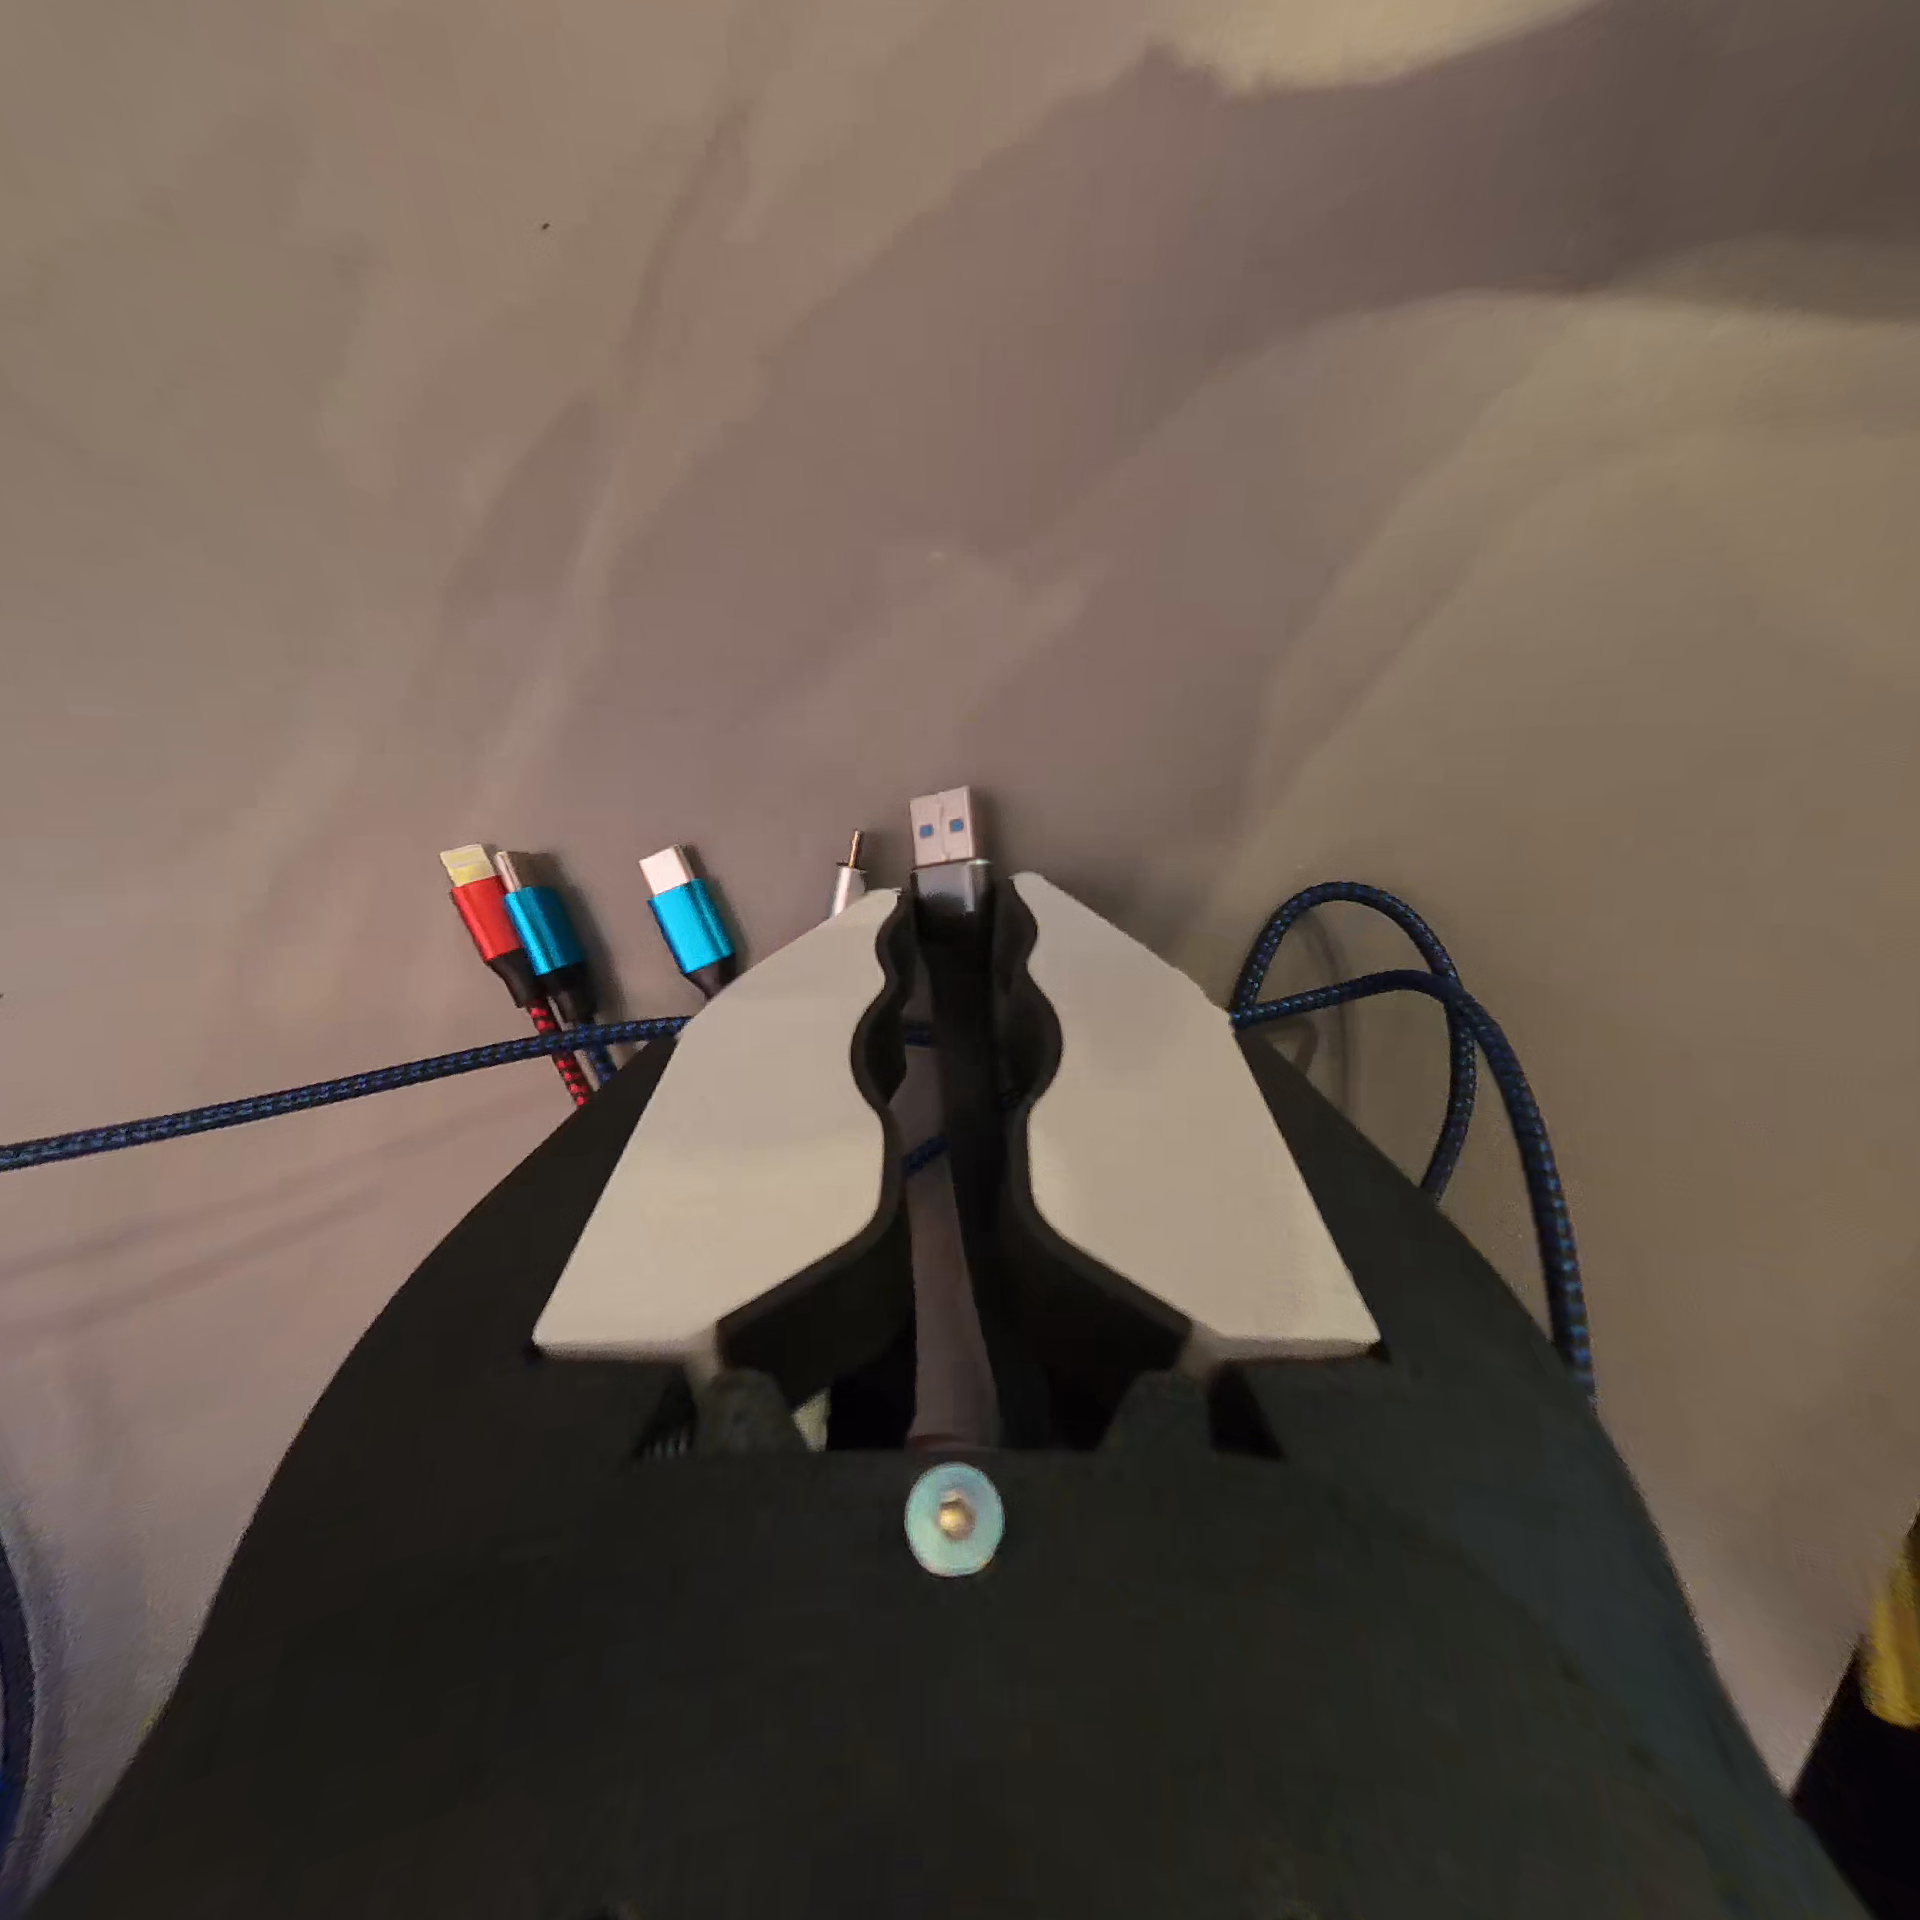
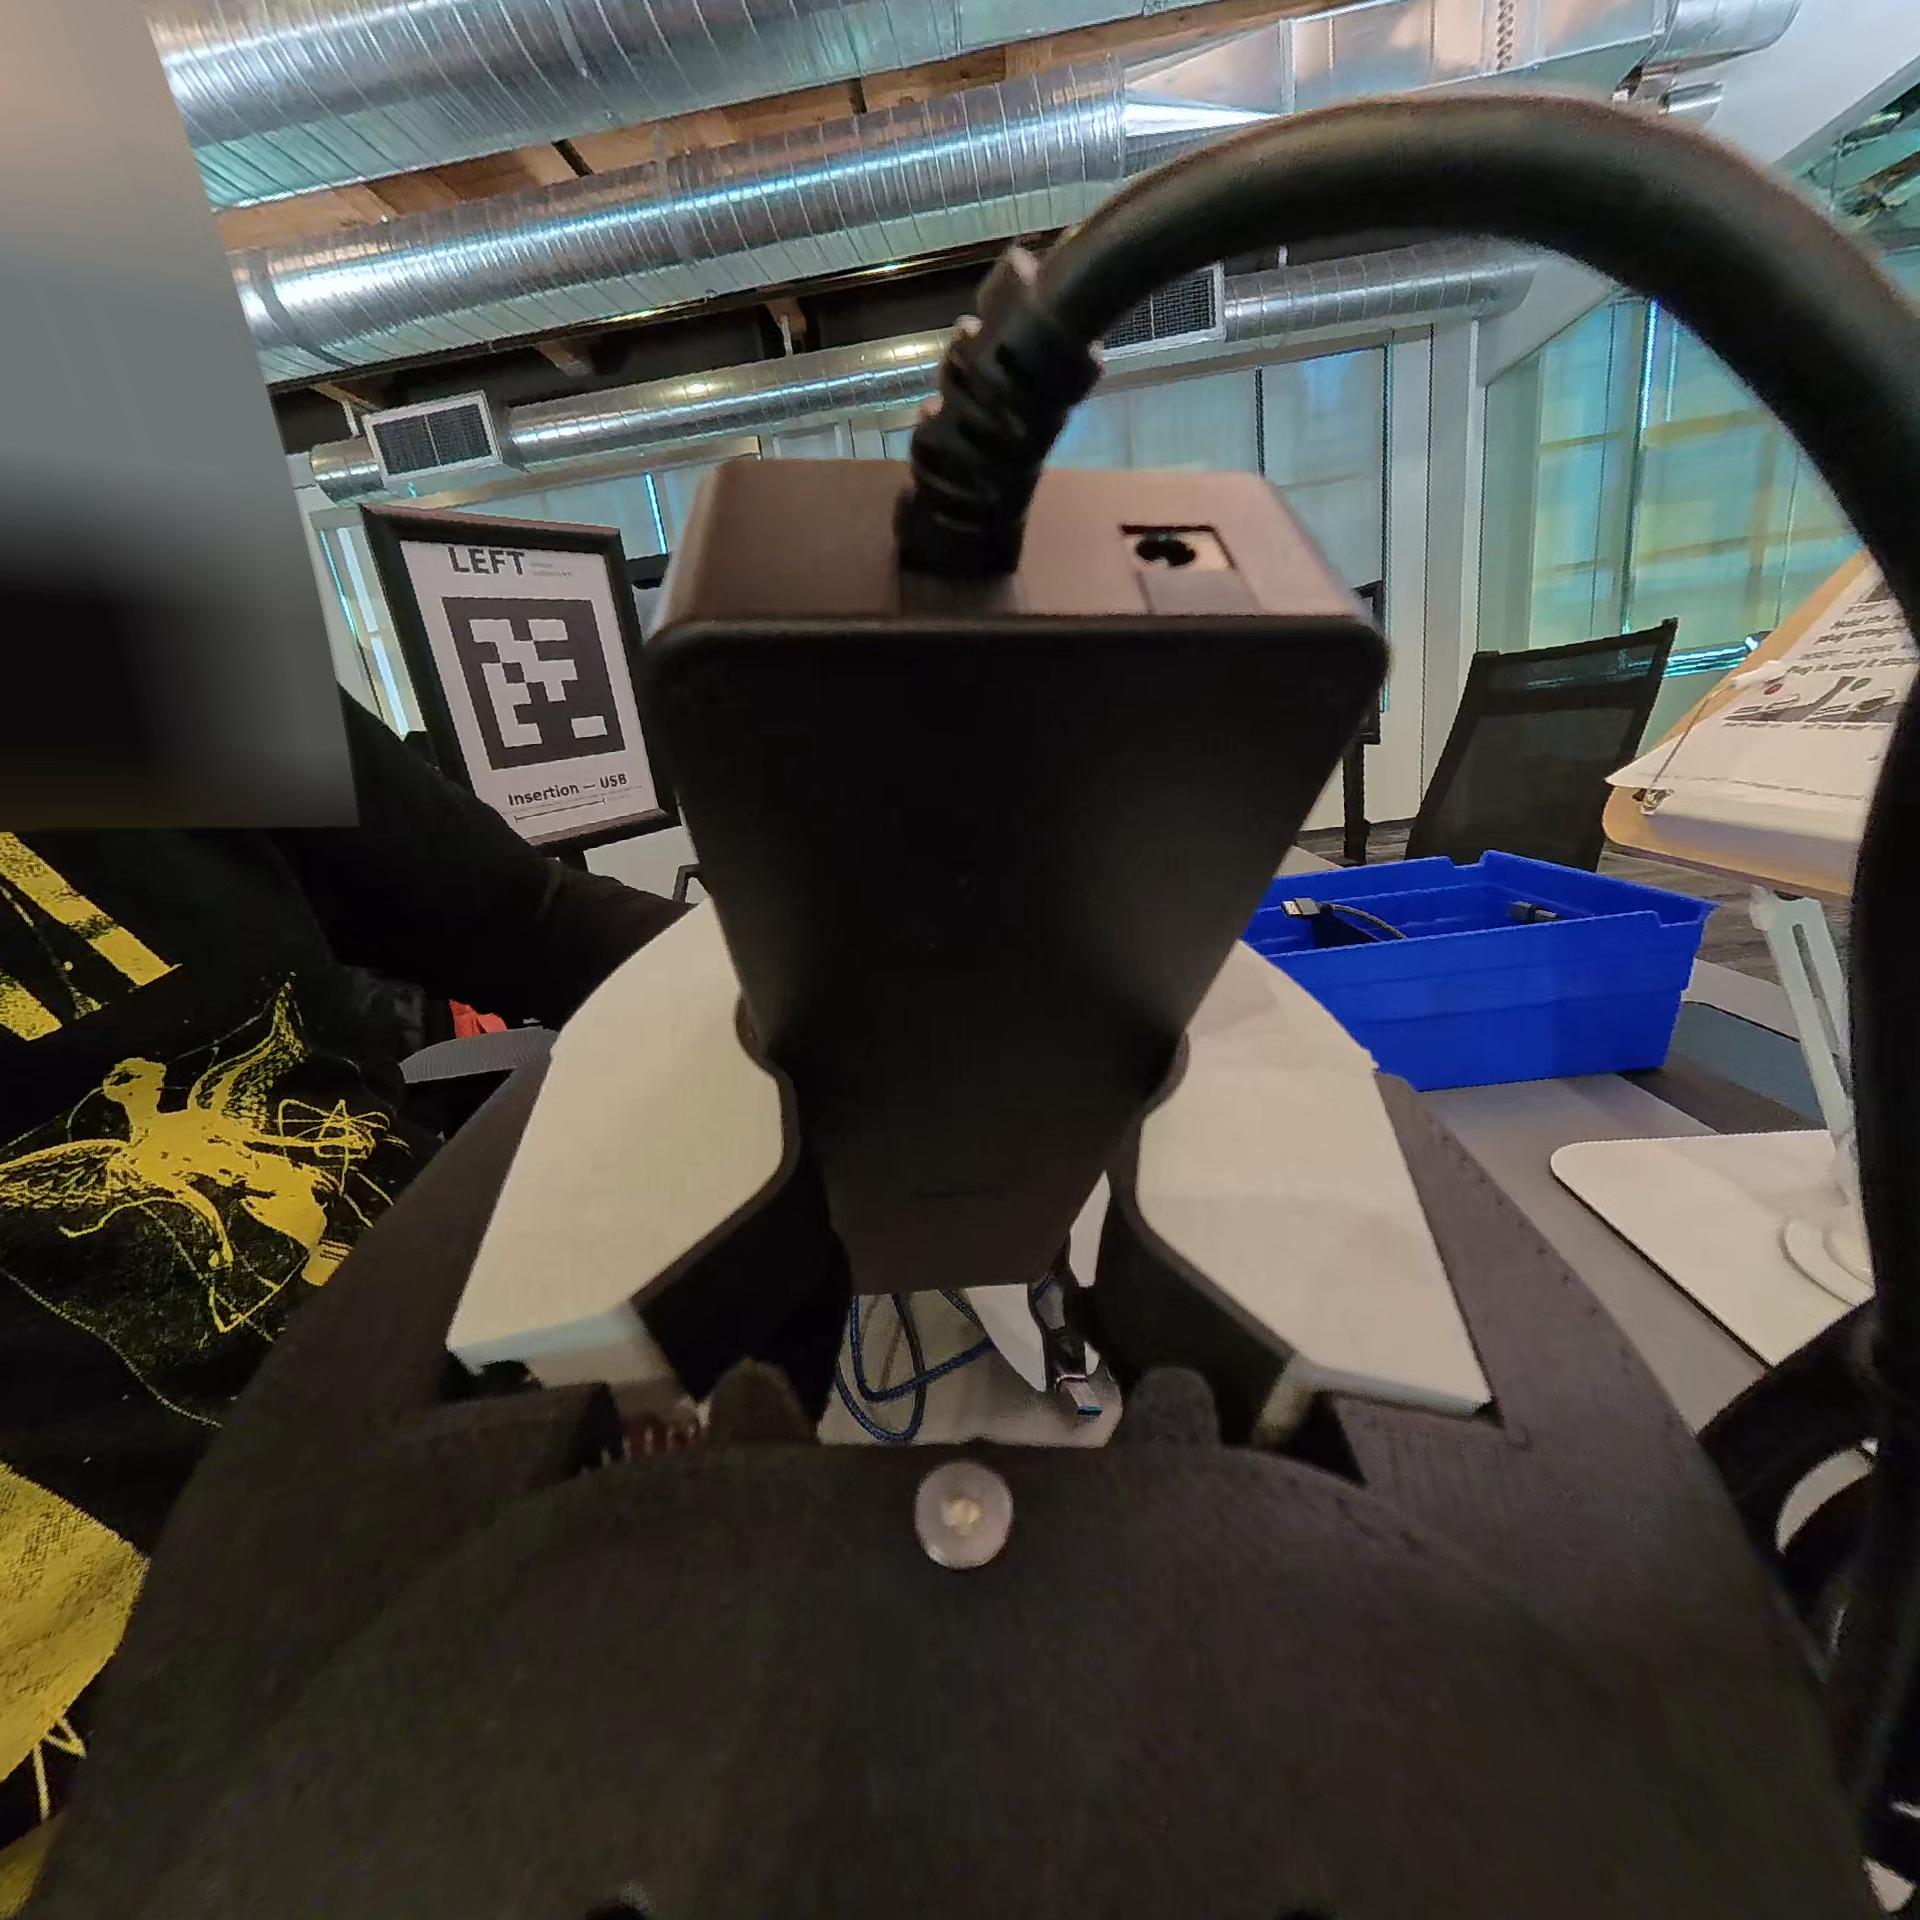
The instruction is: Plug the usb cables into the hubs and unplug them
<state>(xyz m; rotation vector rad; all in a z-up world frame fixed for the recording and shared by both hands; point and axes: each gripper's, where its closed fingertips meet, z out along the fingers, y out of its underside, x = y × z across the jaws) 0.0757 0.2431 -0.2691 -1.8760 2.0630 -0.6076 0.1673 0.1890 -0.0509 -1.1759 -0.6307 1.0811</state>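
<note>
— While your left gripper (image 1: 951, 894) points down at the grey table (image 1: 935, 468), what is it pinching?

— Its two fingers are nearly together on a grey USB plug (image 1: 943, 842); the pads press the plug's grey shell from both sides; the metal tip sticks out past them, clear of any port; its cable runs back between the fingers.

— And beside it?

— To the left lie a red plug (image 1: 480, 914), two blue-sleeved plugs (image 1: 540, 928) and a thin silver pin plug (image 1: 850, 878); a blue braided cable (image 1: 1455, 1039) loops on the right.

— What has your right gripper (image 2: 966, 1039) got?

— Its fingers stand wide, clamped on a black hub (image 2: 997, 831) held upright; a thick black cord (image 2: 1351, 166) arches from the hub's top; behind it a blue bin (image 2: 1507, 997) with cables sits on the table.
</note>
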